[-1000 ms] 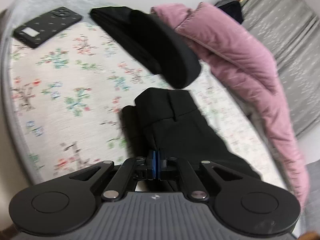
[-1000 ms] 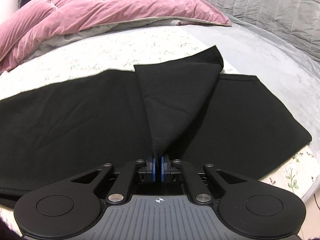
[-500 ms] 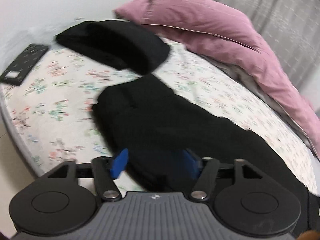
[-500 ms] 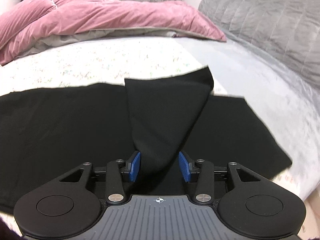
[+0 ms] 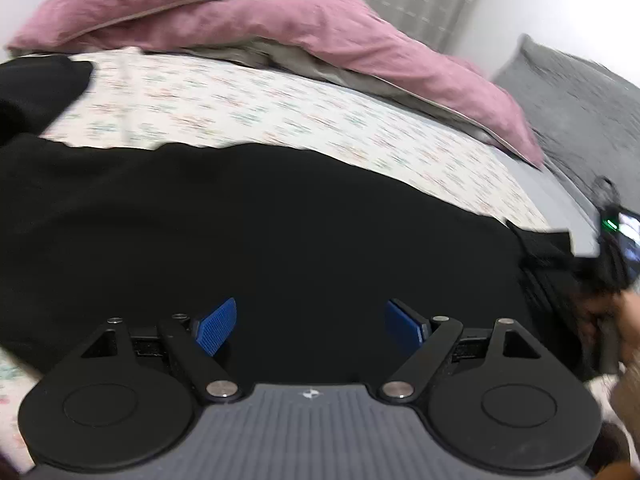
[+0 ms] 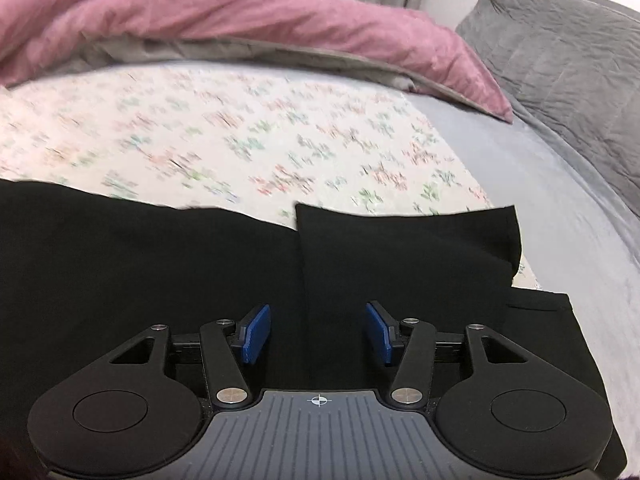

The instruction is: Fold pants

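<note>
Pants [image 5: 280, 232]: black, laid flat in a long band across the near part of the floral sheet [image 5: 280, 108], running from left to right directly beneath both of my grippers. In the right wrist view the right end of the pants [image 6: 400, 256] lies doubled back over the layer below, its folded edge forming a straight line that runs from the far side toward my right gripper [image 6: 317, 334]. My right gripper's jaws are parted and opening, blue pads [image 6: 256, 332] clear of the cloth; the fabric lies below the gap, not pinched. My left gripper [image 5: 310, 326] is spread very wide and likewise opening, its blue pads [image 5: 216, 326] hovering over the pants with nothing gripped. At the right margin of the left wrist view, the other gripper and part of a hand [image 5: 624, 320] appear, blurred; their detail is probably not readable. A pink duvet [image 6: 240, 12] is heaped along the far side of the bed, with a grey quilted pillow [image 6: 560, 40] at far right. A second dark garment [image 5: 36, 88] lies at far left, apart from the pants' near band.
</note>
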Available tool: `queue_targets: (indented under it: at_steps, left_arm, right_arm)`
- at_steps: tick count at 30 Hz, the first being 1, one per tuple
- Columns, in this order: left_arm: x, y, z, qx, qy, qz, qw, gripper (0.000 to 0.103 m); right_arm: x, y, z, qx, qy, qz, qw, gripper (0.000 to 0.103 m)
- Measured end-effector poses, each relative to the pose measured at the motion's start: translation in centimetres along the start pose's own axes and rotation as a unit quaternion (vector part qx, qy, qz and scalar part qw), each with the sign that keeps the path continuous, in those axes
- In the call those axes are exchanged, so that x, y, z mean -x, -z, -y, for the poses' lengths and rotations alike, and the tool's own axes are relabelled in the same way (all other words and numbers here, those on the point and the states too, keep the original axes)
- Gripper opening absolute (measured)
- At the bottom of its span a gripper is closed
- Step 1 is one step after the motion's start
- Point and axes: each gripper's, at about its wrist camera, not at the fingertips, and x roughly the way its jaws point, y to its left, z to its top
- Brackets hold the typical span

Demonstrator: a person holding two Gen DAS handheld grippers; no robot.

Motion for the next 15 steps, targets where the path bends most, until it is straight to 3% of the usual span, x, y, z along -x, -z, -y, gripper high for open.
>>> queue_targets:
  at_steps: [1,2,4,10,15]
  left_arm:
    - [-0.5,0.2,0.3,-0.008,0.01,-0.007,0.9999,0.103]
    - [-0.7,0.3,0.7,-0.015,0.016,-0.013,0.9997,0.103]
    - [-1.2,0.6,1.3,-0.025,0.028,-0.022,0.999,0.103]
    - [-2.1,1.5,2.6,-0.046,0.052,-0.057,0.996,0.103]
    - [-2.3,2.0,3.3,-0.08,0.074,-0.071,0.9915,0.103]
  right_arm:
    - [-0.5,0.0,0.2,-0.003,0.004,0.004,1.0,0.044]
    - [-0.8,0.0,0.4,-0.004,0.008,0.009,1.0,0.026]
    - [-1.1,0.0,0.9,-0.003,0.024,0.009,1.0,0.002]
    - [1.3,0.5,7.3,-0.085,0.04,0.029,0.995,0.002]
    - [4.2,3.3,15.4,-0.195,0.053,0.025,0.979,0.002]
